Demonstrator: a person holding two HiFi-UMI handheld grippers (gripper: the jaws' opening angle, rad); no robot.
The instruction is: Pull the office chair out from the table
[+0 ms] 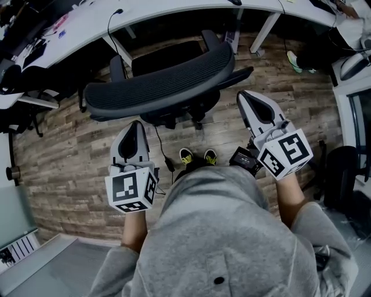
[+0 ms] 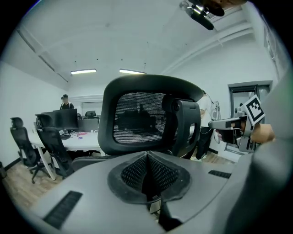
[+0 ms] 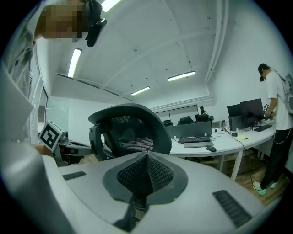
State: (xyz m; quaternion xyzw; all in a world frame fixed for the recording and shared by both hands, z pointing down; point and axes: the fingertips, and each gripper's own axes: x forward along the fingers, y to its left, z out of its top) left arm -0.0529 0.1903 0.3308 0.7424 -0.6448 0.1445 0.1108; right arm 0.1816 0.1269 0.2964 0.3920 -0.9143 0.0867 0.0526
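Head view: the office chair [image 1: 168, 87] (curved black mesh backrest) is standing on the wood-plank floor [image 1: 64, 156], near the white curved surface [image 1: 174, 10]. Left gripper view: the left hand-held gripper [image 2: 147, 173] is pointing at the backrest, jaws together, empty. Right gripper view: the right hand-held gripper [image 3: 145, 171] is doing likewise, seemingly not touching it.

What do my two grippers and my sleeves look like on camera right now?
The left gripper and right gripper are pale grey tapered shells with dark mesh-textured pads. Each carries a white cube printed with black square markers. The person wears a grey sweatshirt with matching sleeves.
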